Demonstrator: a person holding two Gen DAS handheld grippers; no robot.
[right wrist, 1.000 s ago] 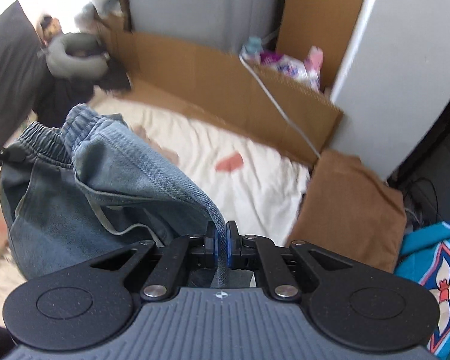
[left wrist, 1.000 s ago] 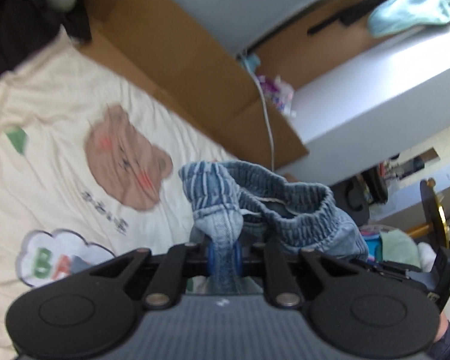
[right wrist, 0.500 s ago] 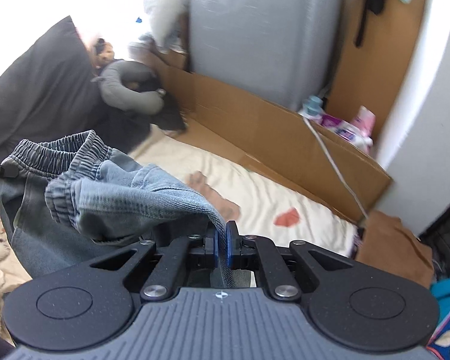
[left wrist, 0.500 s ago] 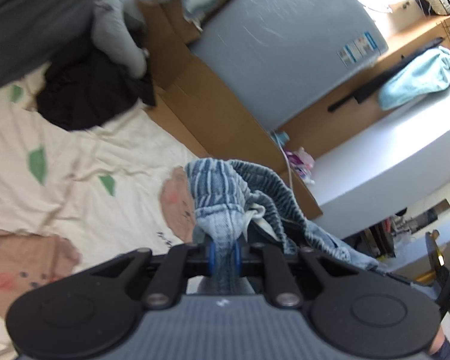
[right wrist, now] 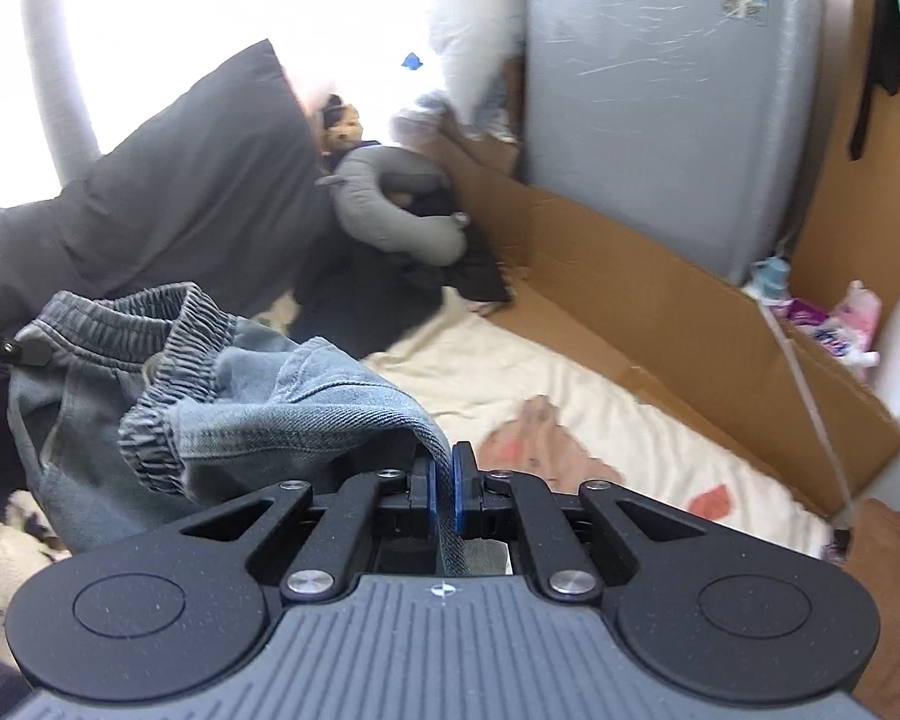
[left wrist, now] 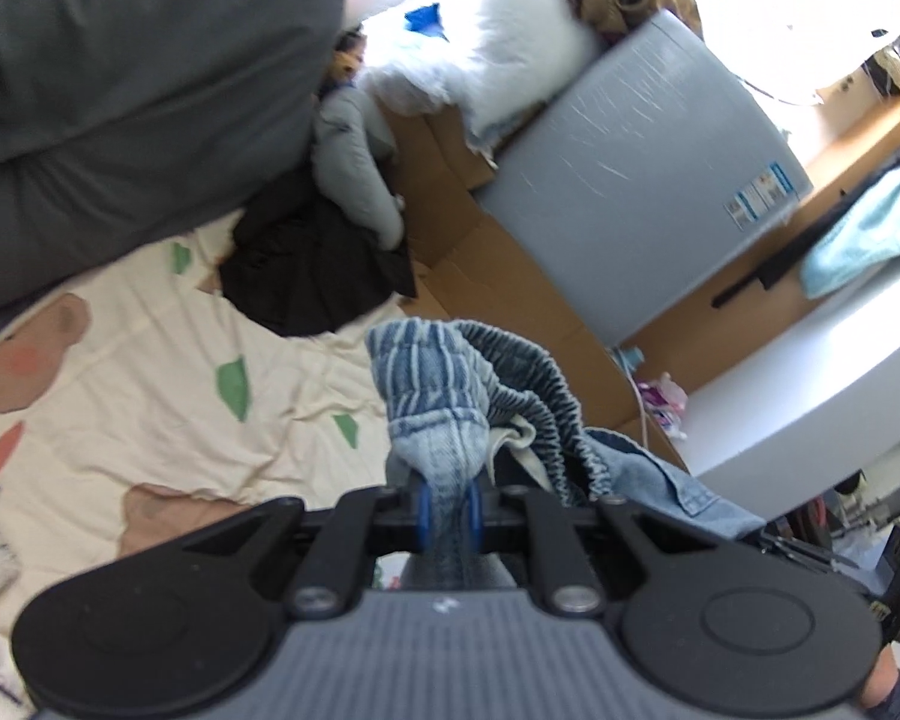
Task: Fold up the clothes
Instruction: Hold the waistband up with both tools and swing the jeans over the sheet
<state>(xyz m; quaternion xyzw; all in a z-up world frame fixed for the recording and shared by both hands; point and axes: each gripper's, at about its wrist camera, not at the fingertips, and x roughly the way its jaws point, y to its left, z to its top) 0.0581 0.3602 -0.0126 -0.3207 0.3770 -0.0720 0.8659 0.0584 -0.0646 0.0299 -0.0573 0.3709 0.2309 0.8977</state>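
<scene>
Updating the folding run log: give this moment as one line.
step: lift | left gripper: jaws shut on blue denim elastic-waist shorts | right gripper: jaws shut on shorts | below: cream cartoon-print bedsheet

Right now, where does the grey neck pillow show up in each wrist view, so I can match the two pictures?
Left wrist view: the grey neck pillow sits upper centre-left, beside the dark pillow and above the black clothing.
Right wrist view: it lies upper centre, right of the dark pillow, against the cardboard.
Shared landmark: the grey appliance with its label.
</scene>
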